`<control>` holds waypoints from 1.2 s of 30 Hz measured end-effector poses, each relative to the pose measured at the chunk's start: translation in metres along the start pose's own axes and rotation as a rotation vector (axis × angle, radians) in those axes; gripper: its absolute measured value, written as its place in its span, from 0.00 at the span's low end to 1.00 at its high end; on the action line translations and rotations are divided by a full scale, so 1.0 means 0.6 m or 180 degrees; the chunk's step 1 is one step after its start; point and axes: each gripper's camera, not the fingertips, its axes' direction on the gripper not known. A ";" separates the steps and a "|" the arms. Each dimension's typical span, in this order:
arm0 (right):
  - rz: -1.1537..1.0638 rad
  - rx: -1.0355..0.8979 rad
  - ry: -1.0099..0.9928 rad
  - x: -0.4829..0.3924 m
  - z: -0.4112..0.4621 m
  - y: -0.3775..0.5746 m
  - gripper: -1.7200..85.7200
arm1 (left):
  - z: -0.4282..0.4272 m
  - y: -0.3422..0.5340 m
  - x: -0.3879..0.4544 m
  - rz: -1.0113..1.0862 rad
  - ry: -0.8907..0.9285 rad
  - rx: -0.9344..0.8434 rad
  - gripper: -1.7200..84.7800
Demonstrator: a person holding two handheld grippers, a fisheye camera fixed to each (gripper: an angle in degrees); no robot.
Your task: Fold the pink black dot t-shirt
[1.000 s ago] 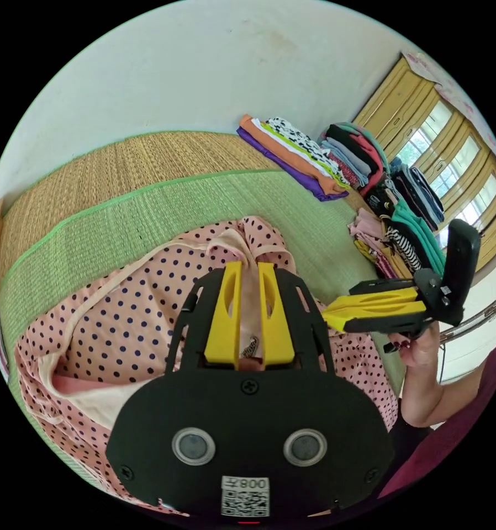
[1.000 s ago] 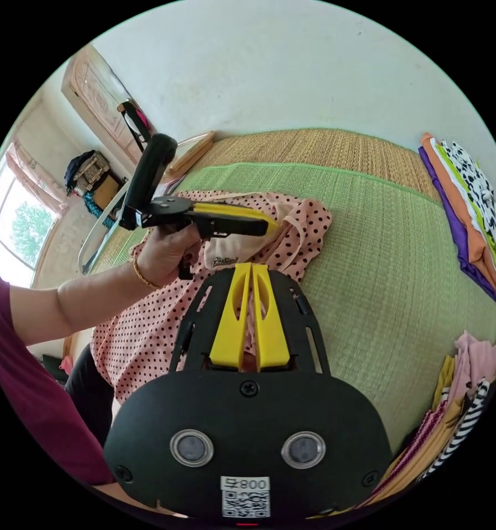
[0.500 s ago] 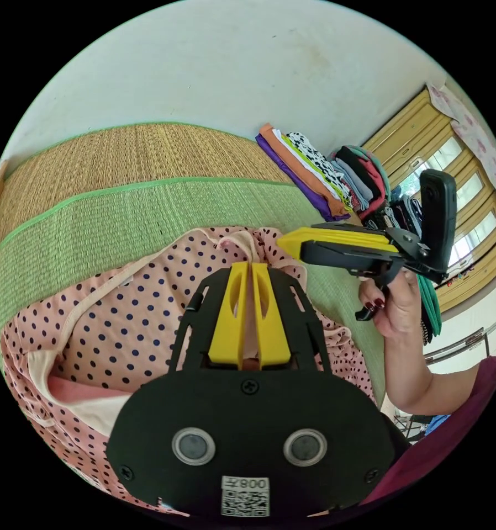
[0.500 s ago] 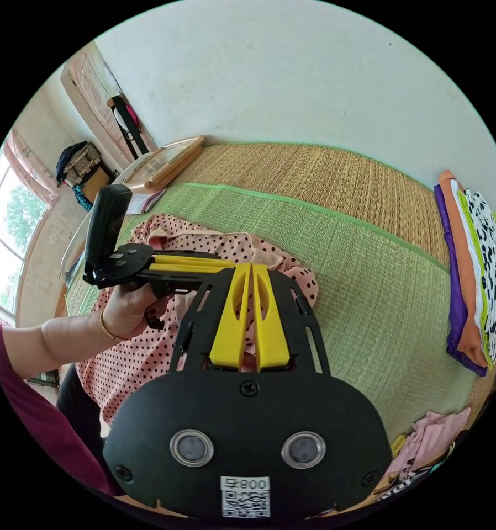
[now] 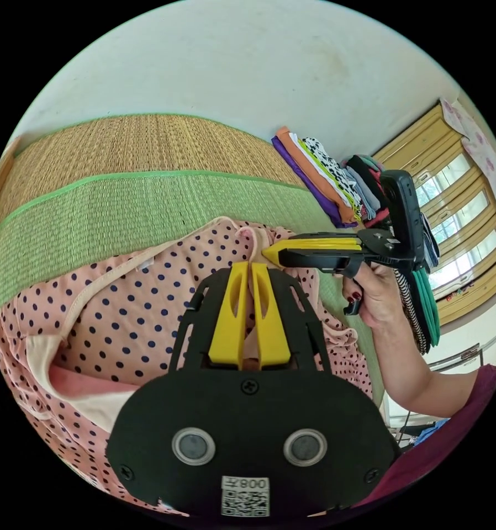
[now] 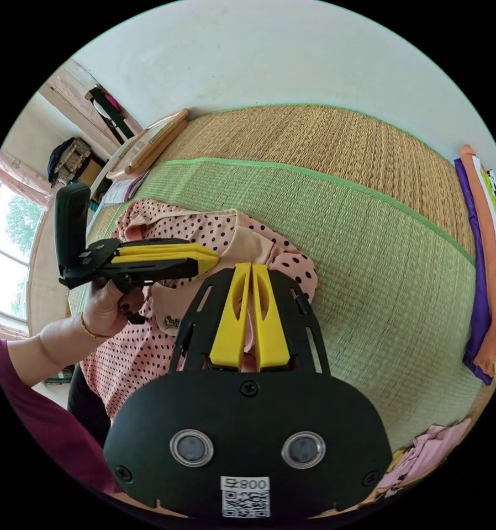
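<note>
Both grippers are pinching the pink dotted t-shirt [image 5: 121, 309] near the middle of each frame. The left gripper [image 5: 249, 268] and right gripper [image 6: 251, 268] are keeping their jaws nearly closed on cloth (over the green mat [image 6: 369, 259]).

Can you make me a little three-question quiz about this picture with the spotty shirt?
1. True or false: both the left gripper and the right gripper are pinching the pink dotted t-shirt.
2. What does the shirt lie on? A) green woven mat B) wooden table C) blue carpet
3. Fill in: beside the mat, by the wall, sits a stack of folded ____.

Key: 1 true; 2 A; 3 clothes.
</note>
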 end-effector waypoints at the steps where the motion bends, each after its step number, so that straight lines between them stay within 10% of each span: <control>1: 0.0031 0.0021 -0.0070 0.004 0.000 -0.002 0.02 | -0.017 0.012 -0.006 -0.0022 0.0013 0.0021 0.03; 16: -0.0751 0.0243 -0.0440 -0.224 -0.003 -0.033 0.03 | -0.390 0.402 -0.174 -0.1026 -0.0414 0.0522 0.04; 36: -0.1051 0.0207 0.0035 -0.445 0.150 -0.268 0.02 | -0.568 0.572 -0.268 -0.1026 0.0064 0.1039 0.04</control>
